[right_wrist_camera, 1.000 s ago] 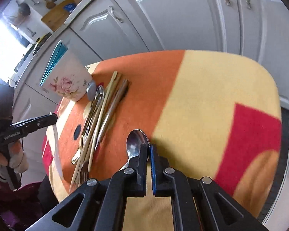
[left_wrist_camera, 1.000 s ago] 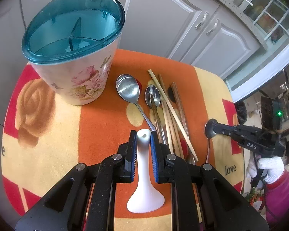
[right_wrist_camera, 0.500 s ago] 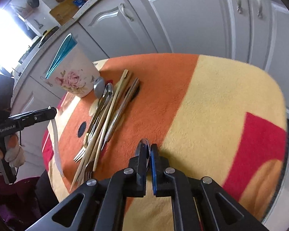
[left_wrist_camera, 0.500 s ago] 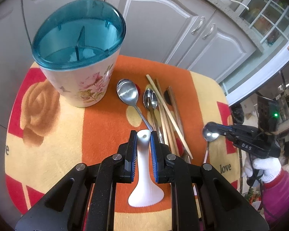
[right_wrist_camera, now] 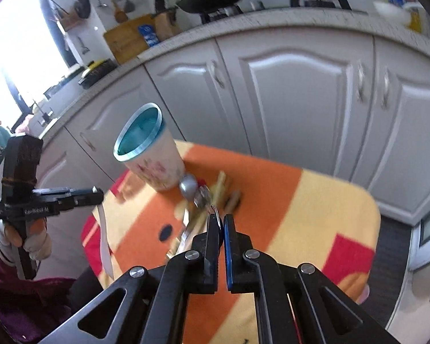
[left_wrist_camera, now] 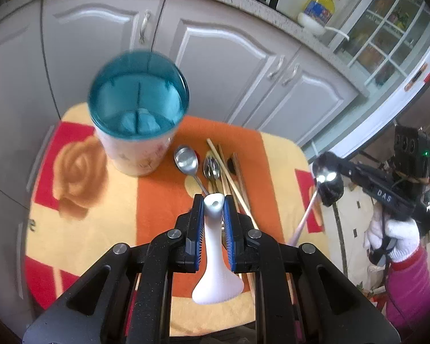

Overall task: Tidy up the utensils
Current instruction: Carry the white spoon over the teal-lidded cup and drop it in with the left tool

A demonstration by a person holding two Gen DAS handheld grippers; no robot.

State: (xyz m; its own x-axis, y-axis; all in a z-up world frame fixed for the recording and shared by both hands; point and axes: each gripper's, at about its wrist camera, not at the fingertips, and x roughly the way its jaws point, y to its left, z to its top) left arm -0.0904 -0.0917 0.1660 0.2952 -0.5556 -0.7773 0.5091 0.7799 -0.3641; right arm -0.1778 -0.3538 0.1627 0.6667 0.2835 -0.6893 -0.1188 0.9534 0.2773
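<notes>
Cabinet doors (left_wrist_camera: 220,66) behind bench (left_wrist_camera: 80,229), draped in orange-yellow-red cloth. Teal-rimmed floral holder (left_wrist_camera: 139,127) upright at far left of bench. Just beside holder: steel spoon (left_wrist_camera: 186,159), second spoon (left_wrist_camera: 212,167), bundle of chopsticks (left_wrist_camera: 229,177), lying flat between holder and both tongs. Left tongs (left_wrist_camera: 214,205) clenched on white rice paddle (left_wrist_camera: 215,258), blade hanging down. Right tongs (right_wrist_camera: 221,226) clenched on metal spoon (left_wrist_camera: 315,195), lifted off cloth, well right of holder.
</notes>
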